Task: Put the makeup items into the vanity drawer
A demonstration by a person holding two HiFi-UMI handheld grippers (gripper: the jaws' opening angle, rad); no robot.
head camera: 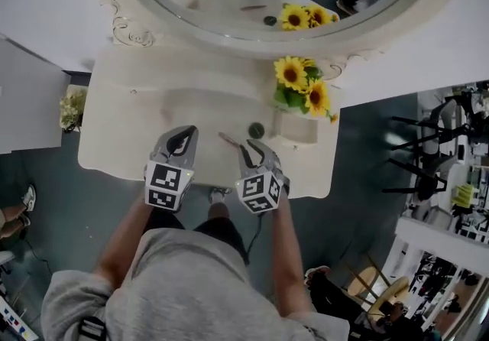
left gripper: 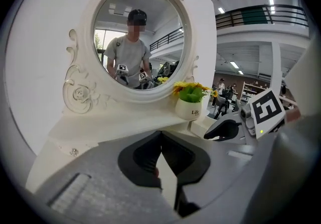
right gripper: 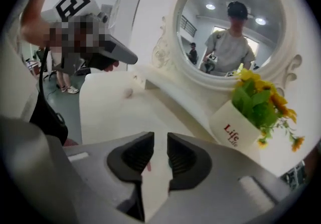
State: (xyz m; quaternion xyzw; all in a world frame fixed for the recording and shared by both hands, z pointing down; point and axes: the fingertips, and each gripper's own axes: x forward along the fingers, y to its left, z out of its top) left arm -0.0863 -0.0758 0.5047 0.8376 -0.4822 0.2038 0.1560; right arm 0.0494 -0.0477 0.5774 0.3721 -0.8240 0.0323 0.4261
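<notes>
left gripper (left gripper: 160, 135): jaws are seen closed tip to tip, nothing is held. in the head view it (head camera: 182, 137) is held over the front middle of the vanity top (head camera: 137, 118), angled down.

right gripper (right gripper: 160, 140): jaws are set narrowly apart, nothing is gripped; bare tabletop is seen through the gap. in the head view it (head camera: 250, 148) is placed beside the left one, near the front edge.

makeup items are found on the tabletop, not in any gripper:
- slim pink stick (head camera: 228, 138), laid at a slant just ahead of the right gripper's tips; a pink sliver (right gripper: 149, 166) is glimpsed through the jaw gap.
- small round dark item (head camera: 256, 130), just right of the stick, close to the white pot (head camera: 294, 127).

the pot is marked "life" (right gripper: 231, 130) and is filled with sunflowers (head camera: 302, 83); it is stood at the right rear, under the round mirror (head camera: 229, 3). both grippers and the person are reflected in the mirror.
</notes>
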